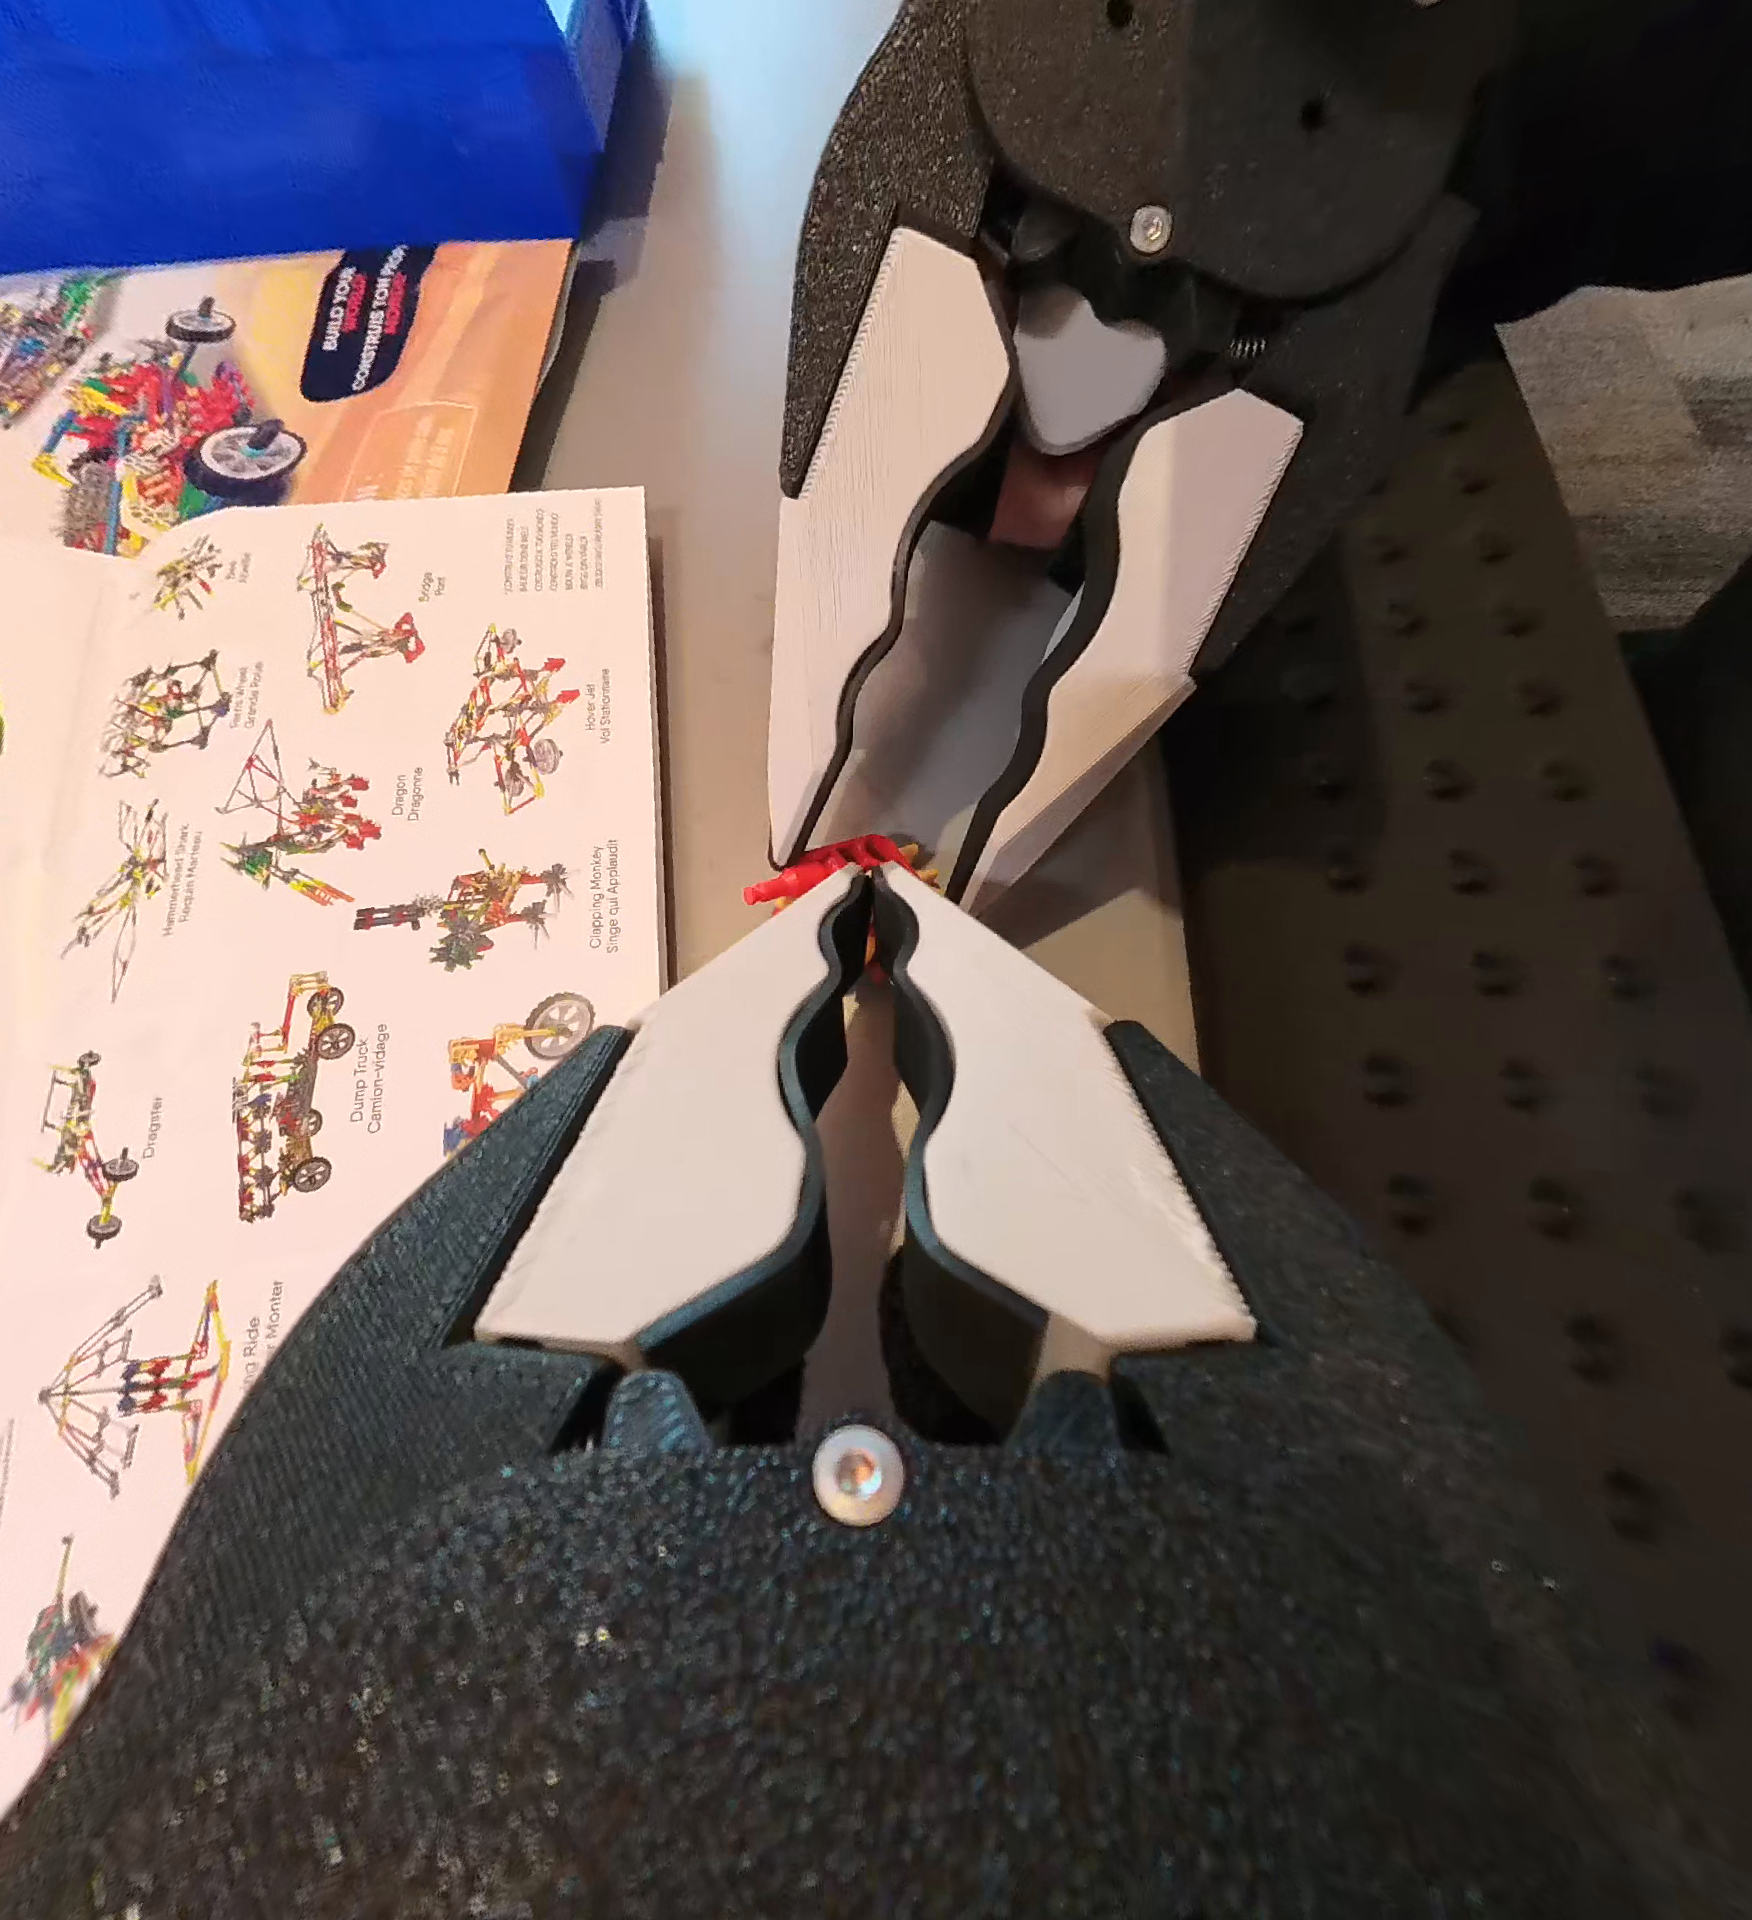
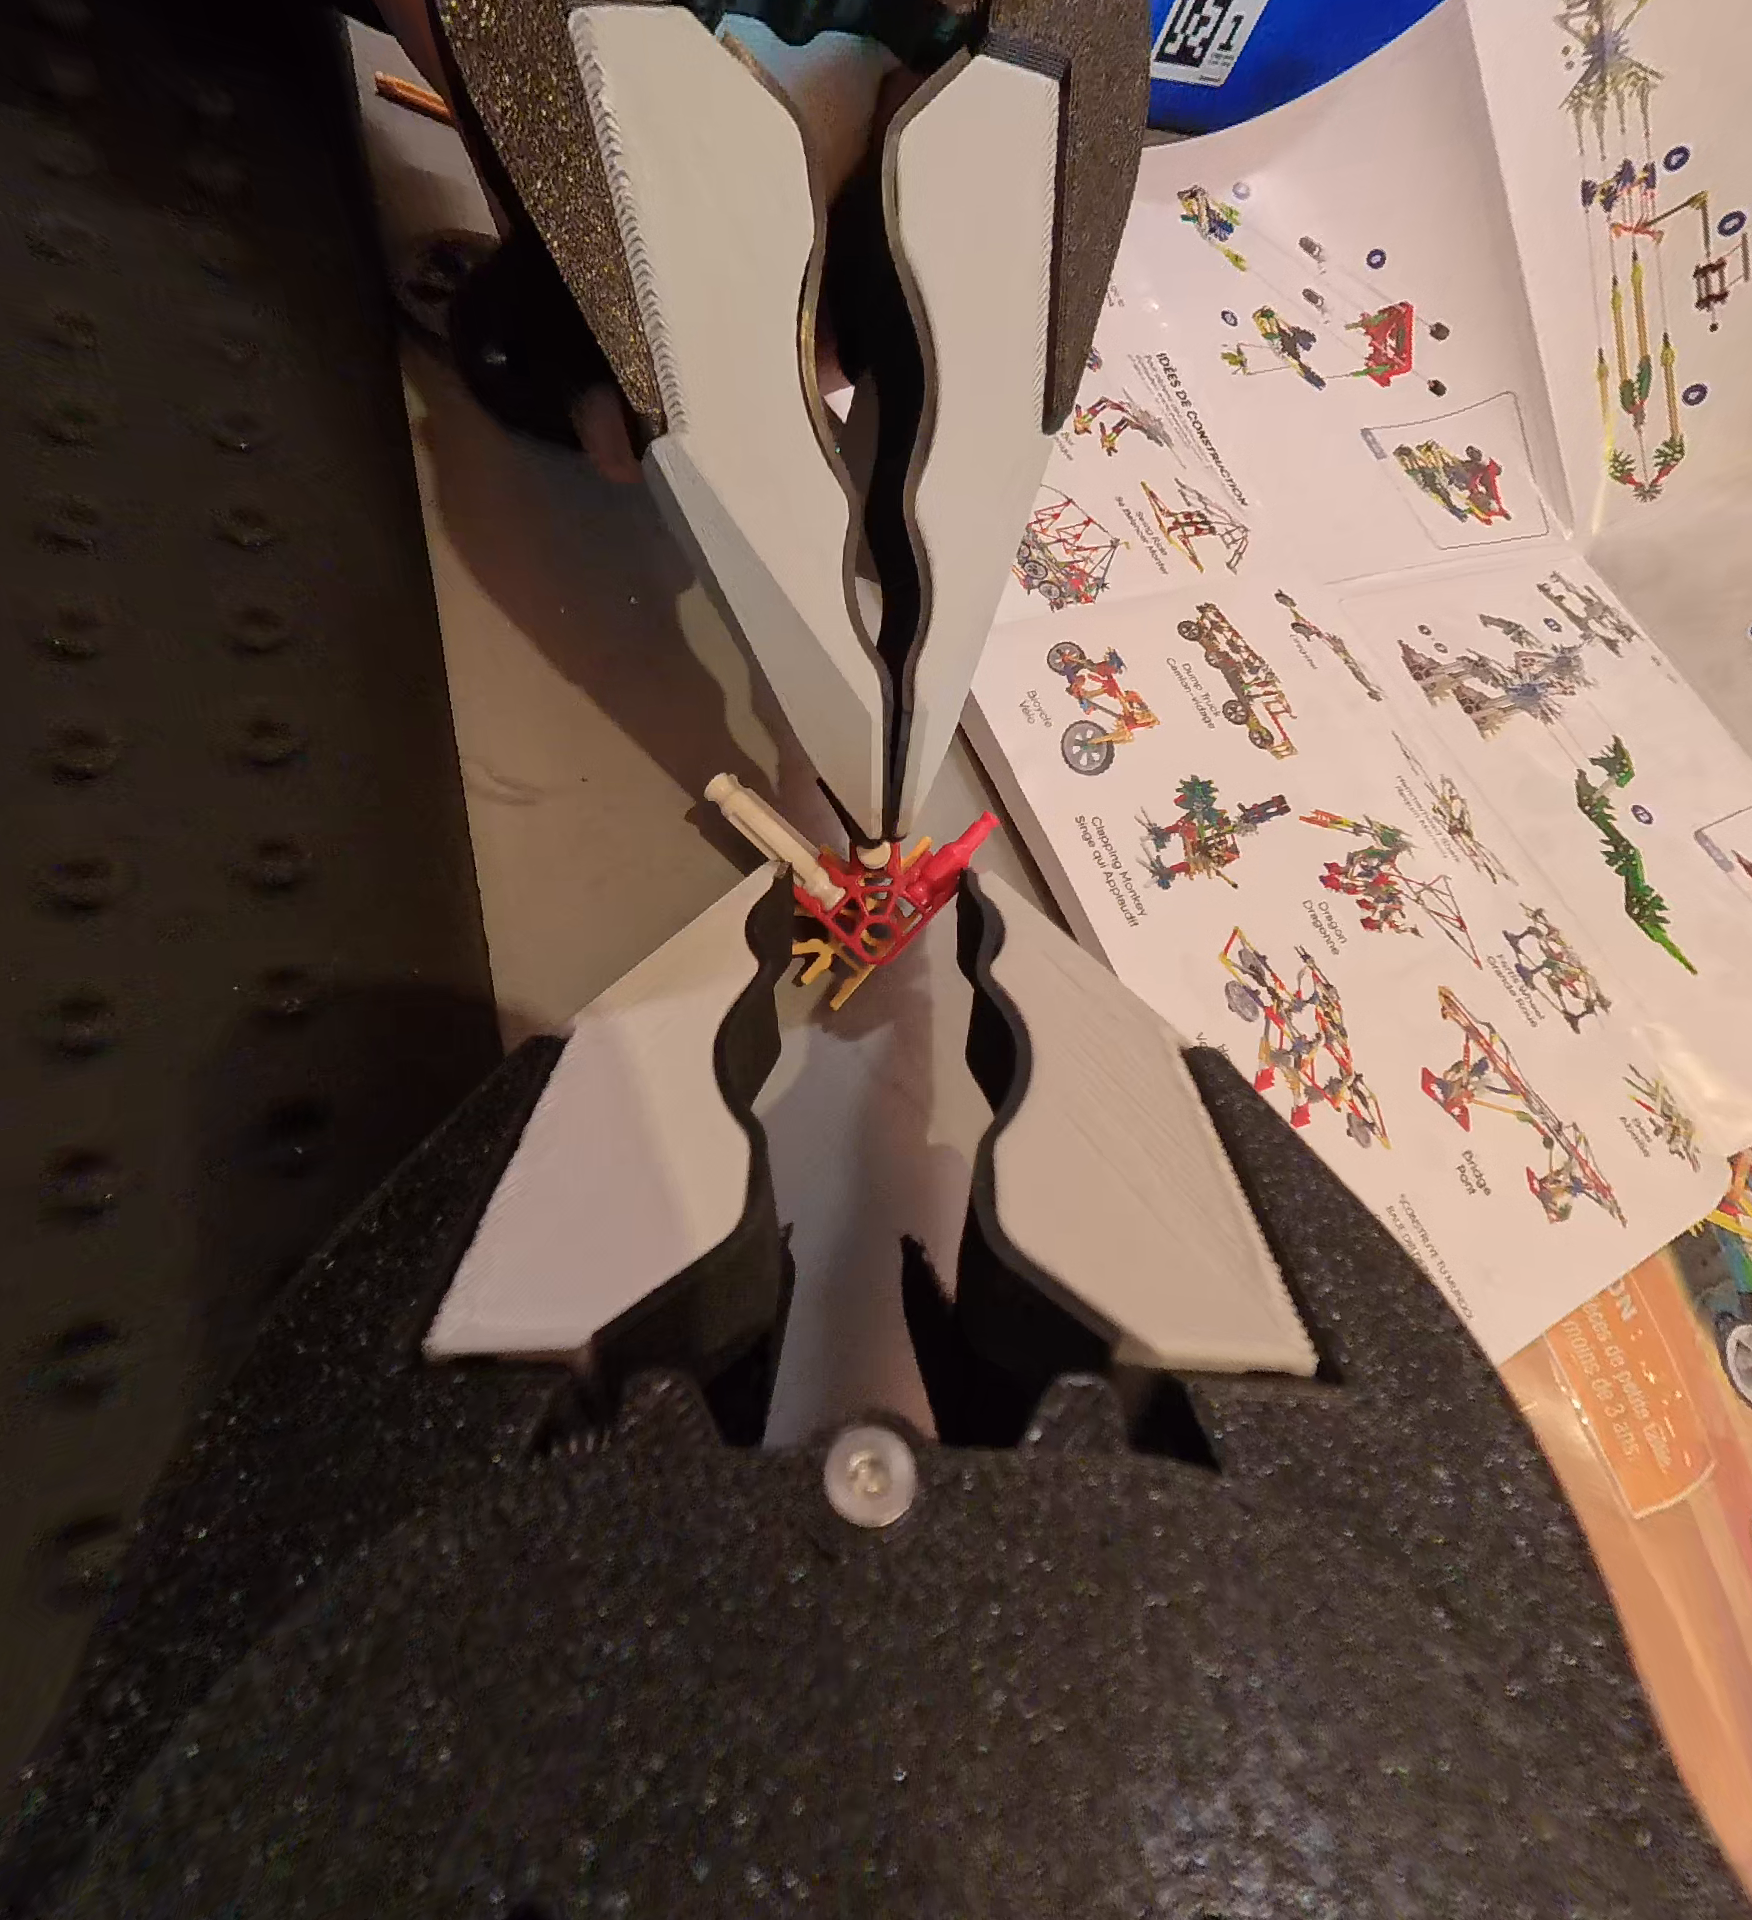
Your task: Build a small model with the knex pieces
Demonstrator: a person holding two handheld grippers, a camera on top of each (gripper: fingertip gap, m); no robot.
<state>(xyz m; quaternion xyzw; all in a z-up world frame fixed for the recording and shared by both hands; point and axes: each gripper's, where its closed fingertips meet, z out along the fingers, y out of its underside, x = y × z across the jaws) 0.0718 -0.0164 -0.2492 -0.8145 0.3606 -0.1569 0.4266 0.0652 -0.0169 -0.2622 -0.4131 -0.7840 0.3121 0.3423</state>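
Observation:
A small construction-toy piece is held above the table edge: a red connector point(image 2: 867, 904) on a yellow connector point(image 2: 830, 961), with a white rod point(image 2: 758, 821) and a red rod point(image 2: 960, 847) sticking out. My left gripper point(image 1: 870, 883) is shut on its top; in the right wrist view it point(image 2: 891, 826) comes down from above. My right gripper point(image 2: 867, 888) is open, its fingertips point(image 2: 986, 914) on either side of the piece. In the left wrist view the right gripper point(image 1: 872, 871) faces mine, and only the red rod point(image 1: 799, 883) shows clearly.
A white instruction sheet point(image 1: 332, 831) point(image 2: 1371, 831) with printed models lies on the beige table point(image 1: 716, 312). An orange toy box point(image 1: 332, 353) point(image 2: 1682, 1455) and a blue container point(image 1: 228, 114) lie beyond it. A black perforated surface point(image 1: 1474, 1039) point(image 2: 124, 727) borders the table. Left and right tips are no more than a few centimetres apart.

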